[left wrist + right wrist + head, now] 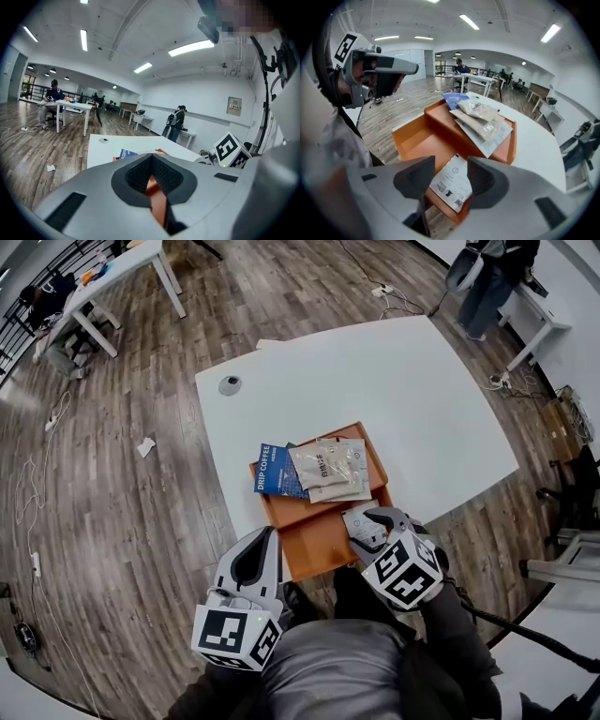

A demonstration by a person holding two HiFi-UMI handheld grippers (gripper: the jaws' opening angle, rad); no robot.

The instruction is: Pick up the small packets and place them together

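Observation:
An orange tray [309, 549] [417, 140] with two sections sits at the near edge of the white table [422, 399]. Its far section holds a blue drip coffee packet [275, 470] [453, 98] and a pile of pale packets [328, 468] [480, 117]. My right gripper [361, 521] [451, 165] hangs over the tray's near right corner, shut on a white printed packet [452, 185] that spans its jaws. My left gripper [272, 532] [151, 157] is at the tray's near left edge. It is shut with nothing in it, and orange shows through the slit below its pads.
A grey round cap [230, 384] is set into the table at the far left. A person [487, 277] stands by a desk at the far right. Another desk [112, 277] stands at the far left. Cables and a paper scrap [145, 446] lie on the wood floor.

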